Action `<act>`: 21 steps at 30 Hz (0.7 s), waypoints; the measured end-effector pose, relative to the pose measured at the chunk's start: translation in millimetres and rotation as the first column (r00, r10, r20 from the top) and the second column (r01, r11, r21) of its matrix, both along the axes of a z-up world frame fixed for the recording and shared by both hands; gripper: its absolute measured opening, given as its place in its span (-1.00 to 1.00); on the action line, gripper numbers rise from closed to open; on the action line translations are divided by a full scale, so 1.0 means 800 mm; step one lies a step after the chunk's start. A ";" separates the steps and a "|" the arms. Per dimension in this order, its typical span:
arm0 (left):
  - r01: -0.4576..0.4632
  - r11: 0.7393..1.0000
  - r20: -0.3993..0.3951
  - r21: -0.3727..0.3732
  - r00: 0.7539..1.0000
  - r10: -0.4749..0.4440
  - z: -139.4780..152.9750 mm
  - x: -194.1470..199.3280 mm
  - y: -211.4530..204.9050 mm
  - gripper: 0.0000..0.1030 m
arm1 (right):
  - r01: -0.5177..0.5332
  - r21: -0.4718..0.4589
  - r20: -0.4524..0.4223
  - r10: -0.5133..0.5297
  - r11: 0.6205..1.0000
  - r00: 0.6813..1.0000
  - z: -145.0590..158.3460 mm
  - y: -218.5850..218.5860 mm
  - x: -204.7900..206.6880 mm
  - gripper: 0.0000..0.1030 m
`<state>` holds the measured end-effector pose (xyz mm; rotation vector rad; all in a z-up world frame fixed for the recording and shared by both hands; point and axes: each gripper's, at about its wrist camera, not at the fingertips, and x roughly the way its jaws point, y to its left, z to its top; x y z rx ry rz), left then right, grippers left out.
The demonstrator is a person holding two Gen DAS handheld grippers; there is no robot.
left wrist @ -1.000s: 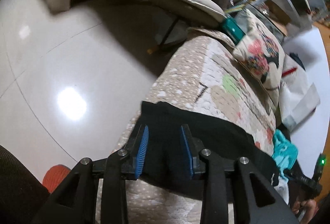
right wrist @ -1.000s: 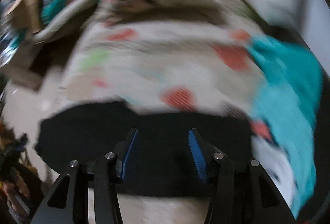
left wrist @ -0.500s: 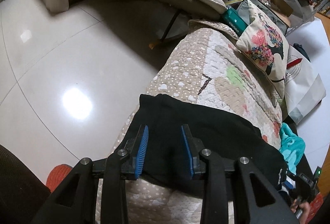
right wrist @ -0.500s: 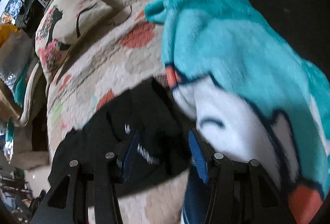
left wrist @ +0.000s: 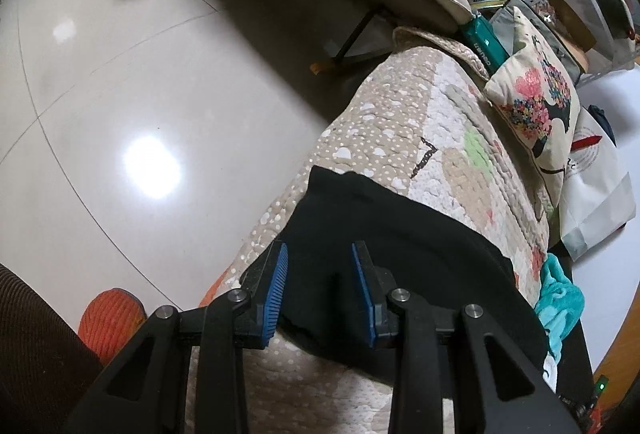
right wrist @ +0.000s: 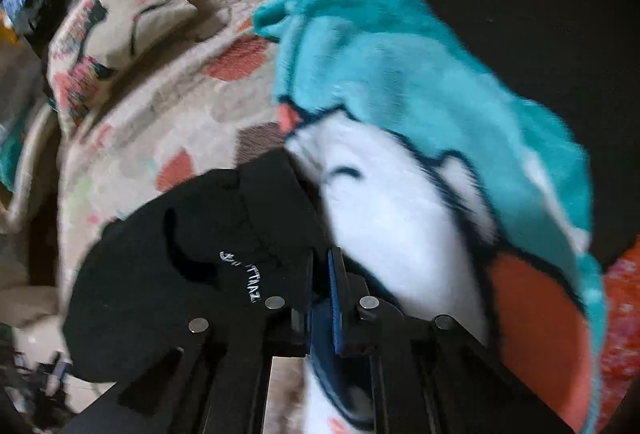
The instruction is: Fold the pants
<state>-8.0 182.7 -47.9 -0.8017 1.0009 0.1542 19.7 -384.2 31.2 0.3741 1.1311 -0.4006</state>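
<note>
1. The black pants (right wrist: 192, 258) carry a short line of small white lettering, seen in the right wrist view just left of the gripper's fingers. It stands upside down and is blurred; the letters cannot be made out with any certainty.
2. A teal box (left wrist: 482, 41), wedged between the beige cushion and the floral pillow in the left wrist view, bears white print along its side. The word is too small and tilted to read.
3. The white paper bag (left wrist: 592, 174) beside the pillow shows a faint circular printed mark with a red stroke; no letters are legible.
</note>
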 end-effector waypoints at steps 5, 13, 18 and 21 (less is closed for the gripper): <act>-0.019 1.000 -0.002 -0.012 1.000 0.019 0.001 -0.007 0.007 -0.28 | -0.031 -0.039 -0.051 0.029 0.999 0.998 0.013 0.014 -0.002 -0.45; -0.015 0.999 -0.028 -0.038 1.000 0.014 -0.008 0.000 0.002 -0.23 | -0.371 -0.127 0.182 0.390 0.920 0.903 0.076 0.126 0.035 0.07; -0.040 0.998 -0.044 -0.051 0.998 0.038 -0.015 -0.002 0.011 -0.23 | -0.640 -0.021 0.193 0.631 0.768 0.751 0.019 0.210 0.142 0.06; -0.059 0.996 -0.065 -0.066 0.996 0.055 -0.022 0.000 0.016 -0.23 | -0.670 -0.018 0.107 0.668 0.742 0.736 -0.027 0.235 0.195 0.06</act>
